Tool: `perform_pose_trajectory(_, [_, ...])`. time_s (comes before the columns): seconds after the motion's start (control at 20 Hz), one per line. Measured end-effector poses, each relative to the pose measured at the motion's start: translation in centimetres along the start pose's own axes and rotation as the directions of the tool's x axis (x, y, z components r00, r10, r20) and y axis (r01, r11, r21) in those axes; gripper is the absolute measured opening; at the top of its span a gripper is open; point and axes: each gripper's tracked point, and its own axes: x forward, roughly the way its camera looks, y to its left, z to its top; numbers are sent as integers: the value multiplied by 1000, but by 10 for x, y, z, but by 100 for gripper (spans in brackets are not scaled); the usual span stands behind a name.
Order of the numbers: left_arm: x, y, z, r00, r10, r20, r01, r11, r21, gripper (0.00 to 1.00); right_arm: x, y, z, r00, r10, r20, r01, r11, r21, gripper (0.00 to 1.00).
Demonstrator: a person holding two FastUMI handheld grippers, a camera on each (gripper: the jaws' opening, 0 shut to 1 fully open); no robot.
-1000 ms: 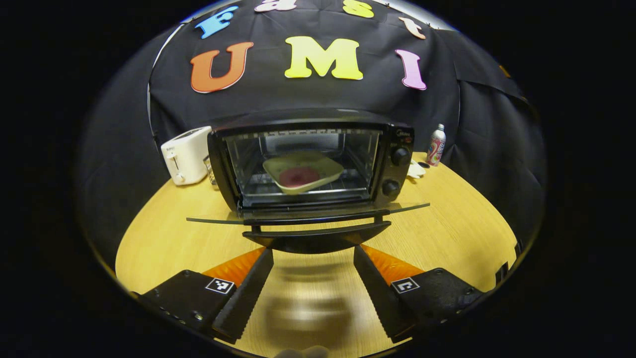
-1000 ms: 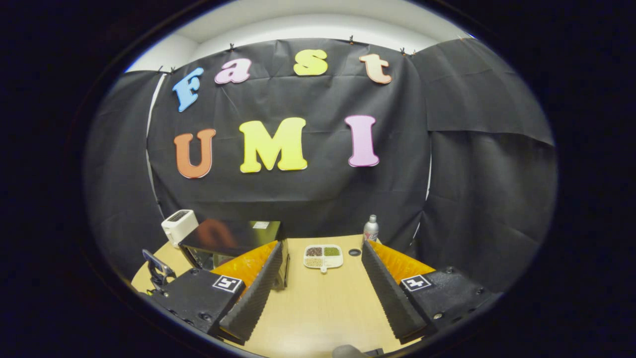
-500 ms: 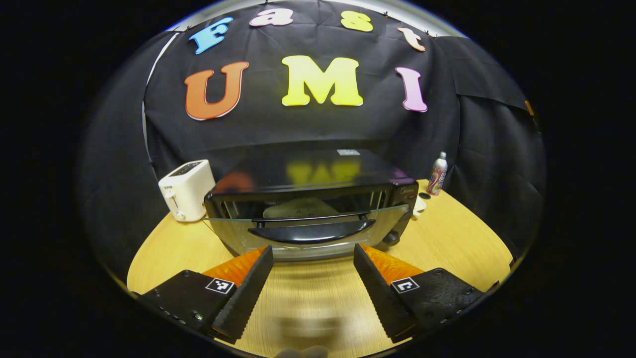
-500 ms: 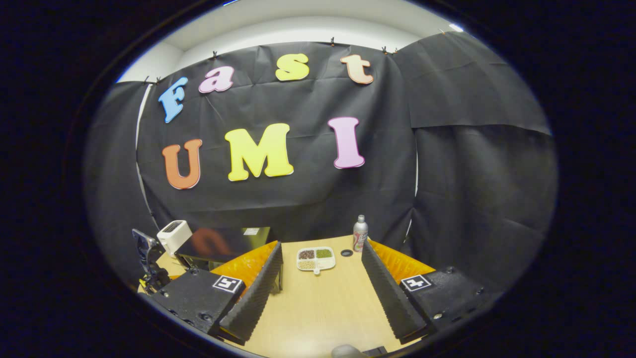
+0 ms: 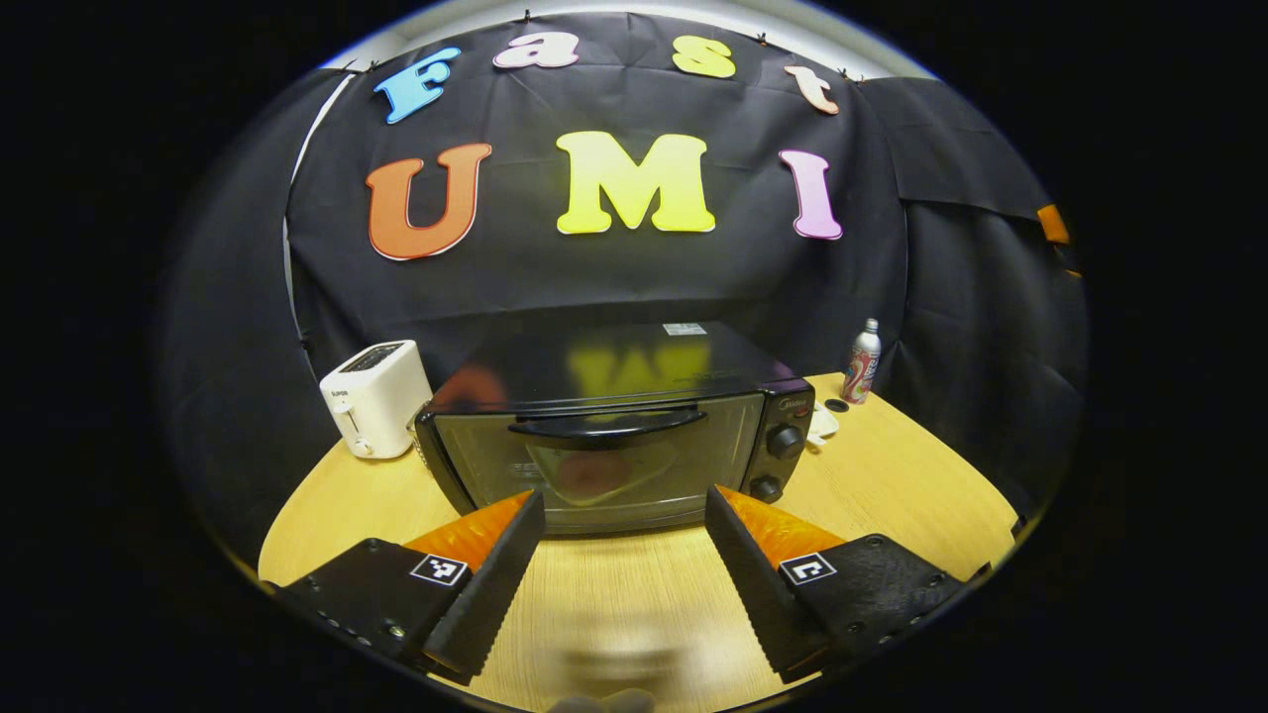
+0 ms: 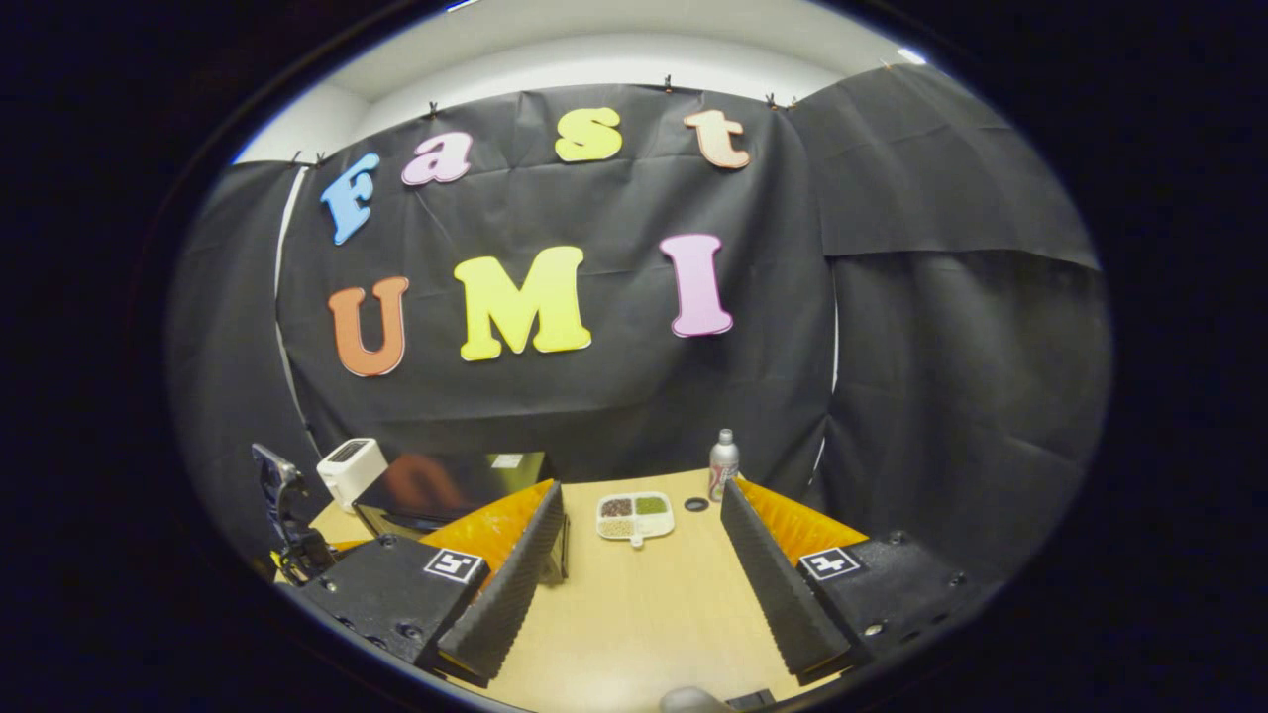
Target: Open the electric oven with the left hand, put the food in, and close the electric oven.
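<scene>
Left gripper (image 5: pixel 624 535): fingers spread, empty, just short of black electric oven (image 5: pixel 614 436). Glass door (image 5: pixel 594 465), open one second ago, now shut; plated food (image 5: pixel 594 473) inside. Task judged complete. Right gripper (image 6: pixel 639 540): spread, idle.

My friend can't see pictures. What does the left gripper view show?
A black oven sits shut on a wooden table, with a plate of food behind its glass door. The open tool points at it; a white toaster stands beside.
</scene>
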Motion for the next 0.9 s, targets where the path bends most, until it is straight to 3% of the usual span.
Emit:
perform_pose_trajectory(0.15, [-12,0,22,999,4,42,-4,1000,-15,98,0,3,2,1000,2,9,-2,1000,-23,96])
perform_pose_trajectory(0.4, [-57,8,83,988,57,143,-49,997,-61,98,-12,16,21,997,47,68,-40,994,-99,100])
perform_pose_trajectory(0.65, [-131,7,153,948,129,290,-115,991,-63,97,-29,30,46,978,142,150,-121,982,-143,97])
perform_pose_trajectory(0.9, [-189,-15,179,923,163,348,-153,987,-57,97,-45,18,54,966,198,165,-177,975,-132,96])
